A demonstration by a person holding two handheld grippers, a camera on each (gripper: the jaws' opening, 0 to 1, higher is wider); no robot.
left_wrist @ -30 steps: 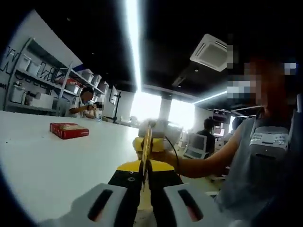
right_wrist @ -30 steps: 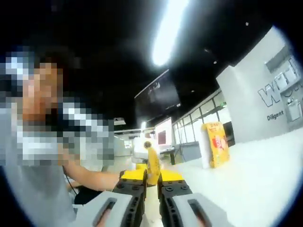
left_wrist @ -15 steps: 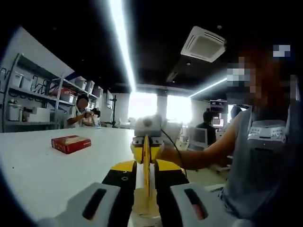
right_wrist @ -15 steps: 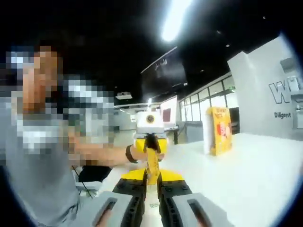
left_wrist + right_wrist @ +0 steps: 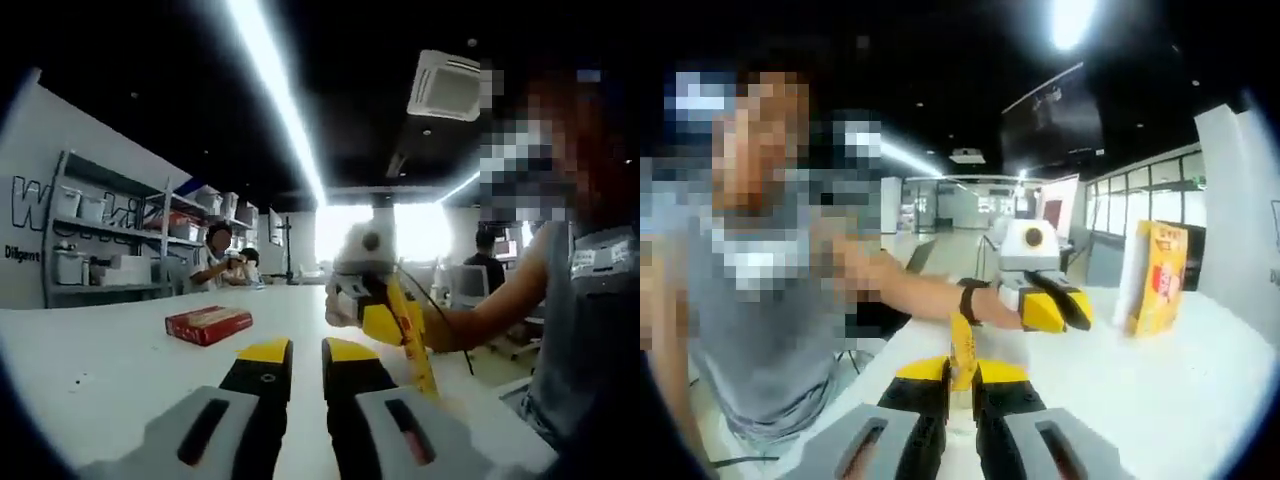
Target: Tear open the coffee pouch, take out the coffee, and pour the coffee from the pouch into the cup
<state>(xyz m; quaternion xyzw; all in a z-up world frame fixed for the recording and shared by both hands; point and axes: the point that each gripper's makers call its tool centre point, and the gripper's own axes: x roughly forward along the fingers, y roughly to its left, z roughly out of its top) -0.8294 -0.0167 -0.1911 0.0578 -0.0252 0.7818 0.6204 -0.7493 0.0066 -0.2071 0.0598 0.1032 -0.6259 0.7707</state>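
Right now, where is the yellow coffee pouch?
The coffee pouch is clamped in the right claw, held above the white table. In the left gripper view it hangs right of the left claw.

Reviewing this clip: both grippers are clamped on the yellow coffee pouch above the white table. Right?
Not quite. The right gripper is shut on the coffee pouch, but the left gripper holds nothing: the left gripper view shows its jaws bare, the pouch off to the side above the white table.

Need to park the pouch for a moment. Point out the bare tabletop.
The white table is bare between the left hand-held gripper and the red box. Also bare between the right hand-held gripper and the yellow package.
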